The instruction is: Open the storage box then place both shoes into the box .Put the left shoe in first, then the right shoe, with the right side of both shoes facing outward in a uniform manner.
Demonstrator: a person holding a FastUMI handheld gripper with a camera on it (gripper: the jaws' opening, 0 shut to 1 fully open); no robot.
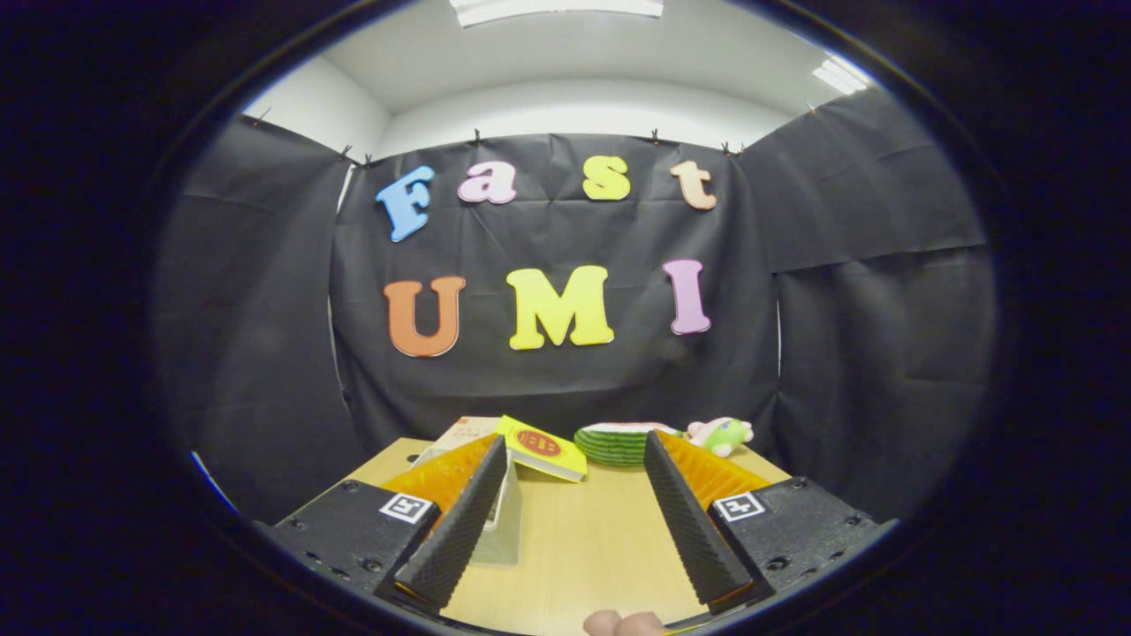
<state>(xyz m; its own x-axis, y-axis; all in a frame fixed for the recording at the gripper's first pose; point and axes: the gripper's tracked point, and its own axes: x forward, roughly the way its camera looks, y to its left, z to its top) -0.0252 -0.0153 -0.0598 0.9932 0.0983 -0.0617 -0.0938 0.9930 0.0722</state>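
Clear plastic, by the look: the storage box [499, 521] sits on the wooden desk [583, 539] toward its left edge, partly hidden behind my left finger [455, 521]; shape and lid are hard to read from here. My gripper [573, 521] is spread wide, holding nothing. No shoes seen from here. At the far edge: a yellow booklet [541, 448], a striped watermelon-like toy [618, 444], a small green plush [723, 434]. My guess: box is light, stiff and slick, so it may slide when pushed. I'd pinch the lid's front lip, not the wall.
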